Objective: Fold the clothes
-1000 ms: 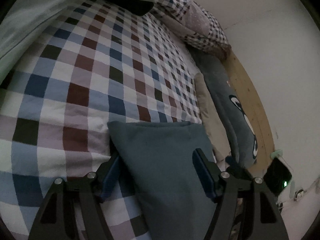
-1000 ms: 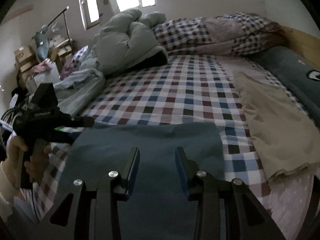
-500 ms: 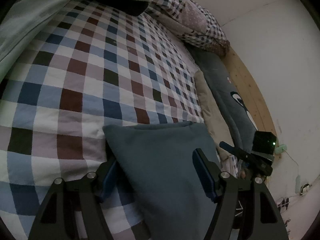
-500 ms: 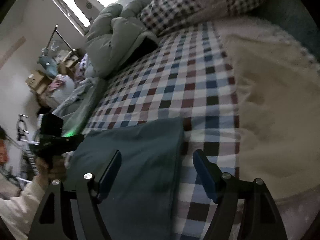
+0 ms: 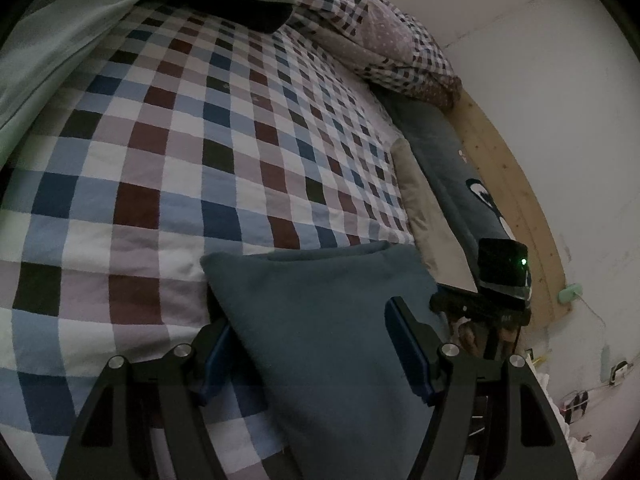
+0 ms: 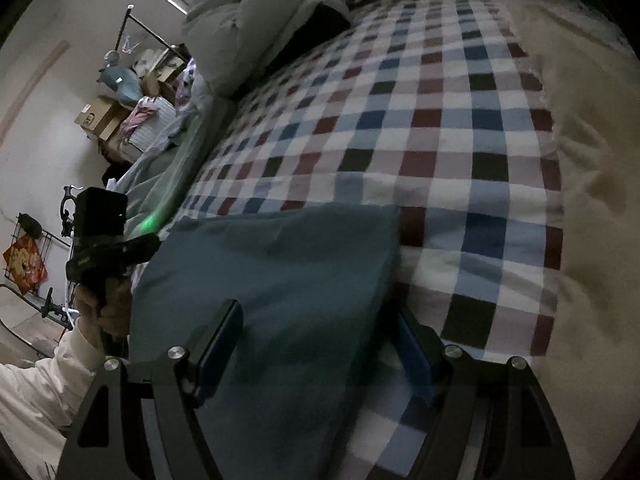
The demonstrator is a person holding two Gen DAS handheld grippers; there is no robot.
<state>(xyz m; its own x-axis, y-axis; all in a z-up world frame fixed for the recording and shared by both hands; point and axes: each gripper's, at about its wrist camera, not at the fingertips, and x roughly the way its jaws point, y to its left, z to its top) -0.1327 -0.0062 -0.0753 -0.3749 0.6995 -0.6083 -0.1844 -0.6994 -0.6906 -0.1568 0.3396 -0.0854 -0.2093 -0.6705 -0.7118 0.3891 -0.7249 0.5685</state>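
Note:
A dark blue-grey garment (image 5: 328, 320) lies flat on the checked bedsheet (image 5: 192, 152) near the bed's front edge. My left gripper (image 5: 308, 348) is open, its fingers straddling the garment's left edge. The garment also shows in the right wrist view (image 6: 280, 280). My right gripper (image 6: 316, 344) is open, straddling the garment's right edge, one finger on top of the cloth and one beside it on the sheet. Each gripper shows in the other's view: the right one (image 5: 500, 280) and the left one (image 6: 104, 240), hand-held.
A beige cloth (image 6: 592, 184) lies to the right on the bed, beside a long grey plush pillow (image 5: 448, 168). A pale green quilt (image 6: 256, 24) and checked duvet (image 5: 380, 32) are piled at the far end. Boxes and clutter (image 6: 120, 112) stand off the left.
My right gripper opened wide and dropped lower over the garment's right edge, tilting left. My left gripper stayed open at the left edge and shifted slightly.

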